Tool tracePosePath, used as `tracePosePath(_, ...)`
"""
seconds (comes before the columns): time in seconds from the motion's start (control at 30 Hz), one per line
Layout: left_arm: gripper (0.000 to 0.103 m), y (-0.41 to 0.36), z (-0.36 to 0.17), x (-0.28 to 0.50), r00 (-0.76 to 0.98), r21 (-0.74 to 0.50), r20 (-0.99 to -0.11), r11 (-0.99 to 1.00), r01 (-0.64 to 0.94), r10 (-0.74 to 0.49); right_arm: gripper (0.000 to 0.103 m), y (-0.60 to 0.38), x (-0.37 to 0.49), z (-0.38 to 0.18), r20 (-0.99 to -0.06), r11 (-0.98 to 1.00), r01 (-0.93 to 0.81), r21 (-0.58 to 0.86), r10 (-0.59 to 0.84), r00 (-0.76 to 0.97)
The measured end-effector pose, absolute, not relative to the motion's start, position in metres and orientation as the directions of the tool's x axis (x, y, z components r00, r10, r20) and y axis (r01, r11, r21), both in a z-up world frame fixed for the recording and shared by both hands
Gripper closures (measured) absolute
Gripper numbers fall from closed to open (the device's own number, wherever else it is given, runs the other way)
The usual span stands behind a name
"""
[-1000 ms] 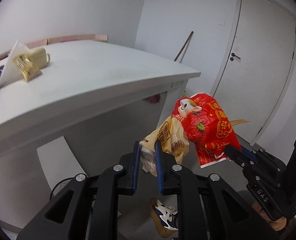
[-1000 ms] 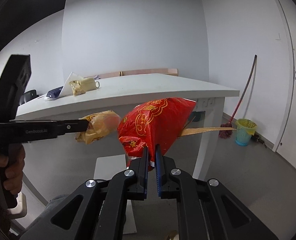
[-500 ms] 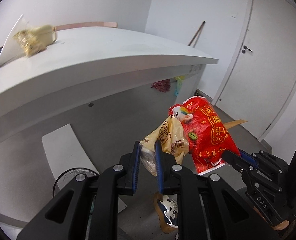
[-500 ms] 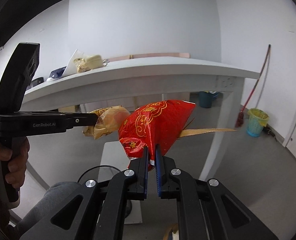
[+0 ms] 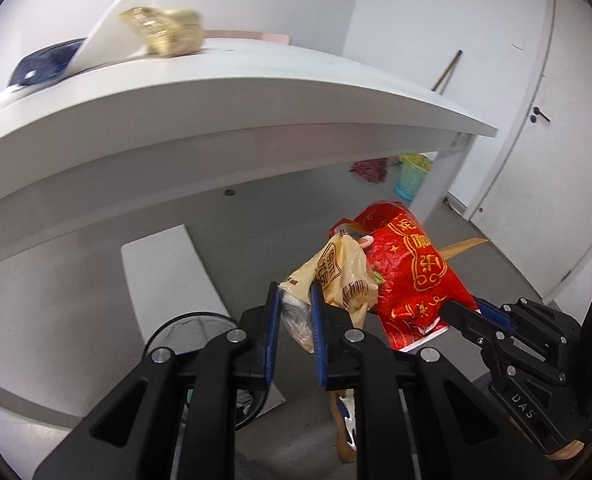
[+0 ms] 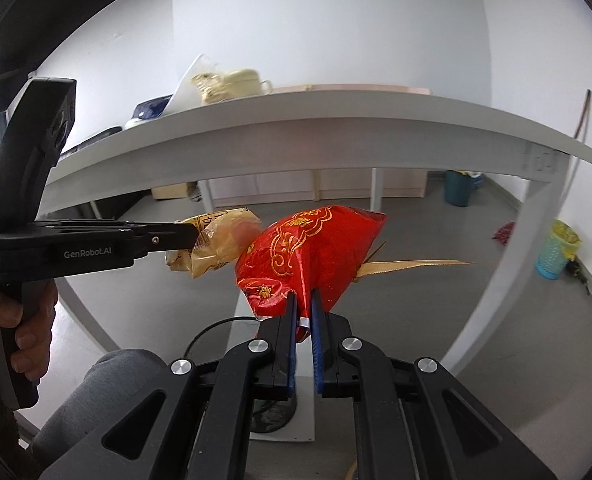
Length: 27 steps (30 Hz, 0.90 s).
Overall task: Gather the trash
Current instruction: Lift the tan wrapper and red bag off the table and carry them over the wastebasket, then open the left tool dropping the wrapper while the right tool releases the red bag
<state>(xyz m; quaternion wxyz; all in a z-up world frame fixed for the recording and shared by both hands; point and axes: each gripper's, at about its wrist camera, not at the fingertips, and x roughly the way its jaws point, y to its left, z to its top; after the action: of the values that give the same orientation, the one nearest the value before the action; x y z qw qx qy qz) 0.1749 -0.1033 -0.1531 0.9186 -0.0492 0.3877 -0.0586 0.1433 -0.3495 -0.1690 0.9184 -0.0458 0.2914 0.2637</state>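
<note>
Sinking lower than a second ago in both views: looking down onto the white table (image 5: 256,112) top then, now facing its front edge and shaded underside. Still pinching the yellow plastic bag (image 5: 336,276) by its crumpled neck in the left gripper (image 5: 294,292), blue pads pressed in on the plastic with only that wad between them. Still clamping the red foil bag (image 6: 316,248) at its lower corner in the right gripper (image 6: 301,300), pads nearly together on the thin foil. Carrying both bags in the air in front of the table, yellow touching red, a gold ribbon (image 6: 412,266) sticking out sideways from the red one. Bringing a black mesh bin (image 5: 184,332) fully into the left view, where only its rim was peeking out half a second ago; standing on the floor beside a white panel, directly below the left gripper's frame.

Showing some crumpled scraps inside the mesh bin, too dark to make out. Showing also a turquoise basket (image 5: 410,178) with a yellow liner on the floor by the far wall, next to a red mop head (image 5: 370,168); contents hidden. Leaving a cream mug (image 6: 244,80), a gold wrapper and a dark blue packet (image 5: 44,60) up on the table, blurred.
</note>
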Motion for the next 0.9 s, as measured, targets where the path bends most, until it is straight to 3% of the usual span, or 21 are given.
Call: tracePosePath(0.9,0.088,-0.007,-0.194,0.16,0.615,-0.089,-0.788,0.99,-0.11,-0.002,0.092,-0.206,0.19,-0.212,-0.694,0.717,-0.691,0.094,0.545,0.47)
